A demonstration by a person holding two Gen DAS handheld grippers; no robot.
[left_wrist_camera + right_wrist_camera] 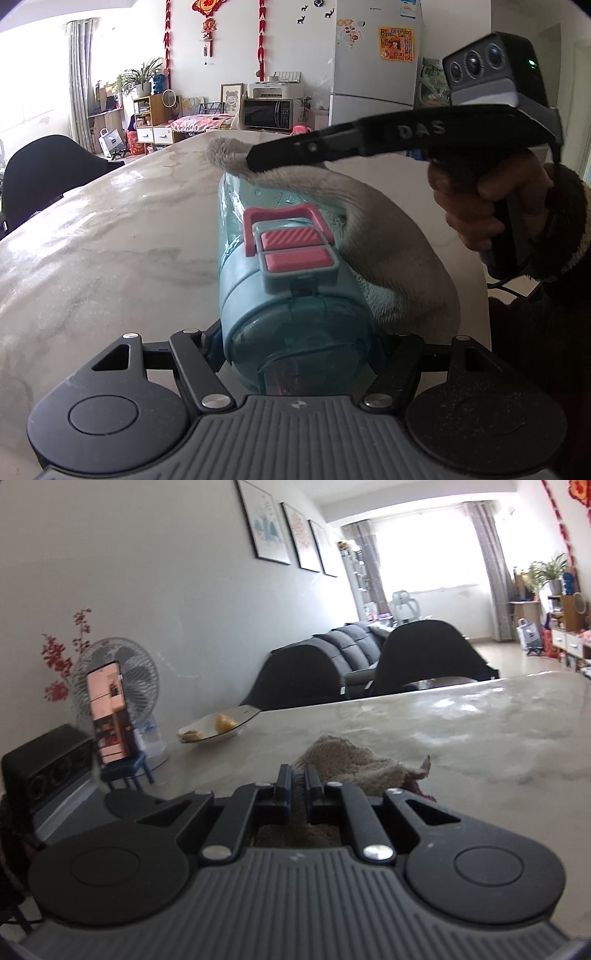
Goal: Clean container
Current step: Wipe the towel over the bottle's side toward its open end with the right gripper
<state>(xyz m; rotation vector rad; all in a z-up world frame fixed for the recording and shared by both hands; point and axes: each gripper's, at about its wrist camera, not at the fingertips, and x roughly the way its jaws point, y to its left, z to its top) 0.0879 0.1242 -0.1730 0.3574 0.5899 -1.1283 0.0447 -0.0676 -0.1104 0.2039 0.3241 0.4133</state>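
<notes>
**Bottle pinned on its side, cloth draped over it**

The blue container [291, 280], a clear teal bottle with a pale blue lid and pink latch, lies on its side on the marble table [110, 236]. Its long axis runs straight away from the left gripper [299, 354], whose jaws stand partly apart and press on either side of the lid end, so the base points off toward the far side of the table. A beige cloth [388, 236] lies over the bottle's upper right flank and trails down beside it.

The right gripper [255, 162] comes in from the right, crossing above the bottle's far end. Its jaws are pressed together on a fold of that cloth, which the right wrist view shows bunched between and beyond them. The hand [491, 206] holding it sits well off to the right of the bottle.

So the cloth-bearing claw is nearer the base end, the holding claw at the lid. Wiping, I'd judge, has to run along that axis, base toward lid, while the left grip keeps the bottle from rolling.

A plate [218, 727] stands far off by the wall.
</notes>
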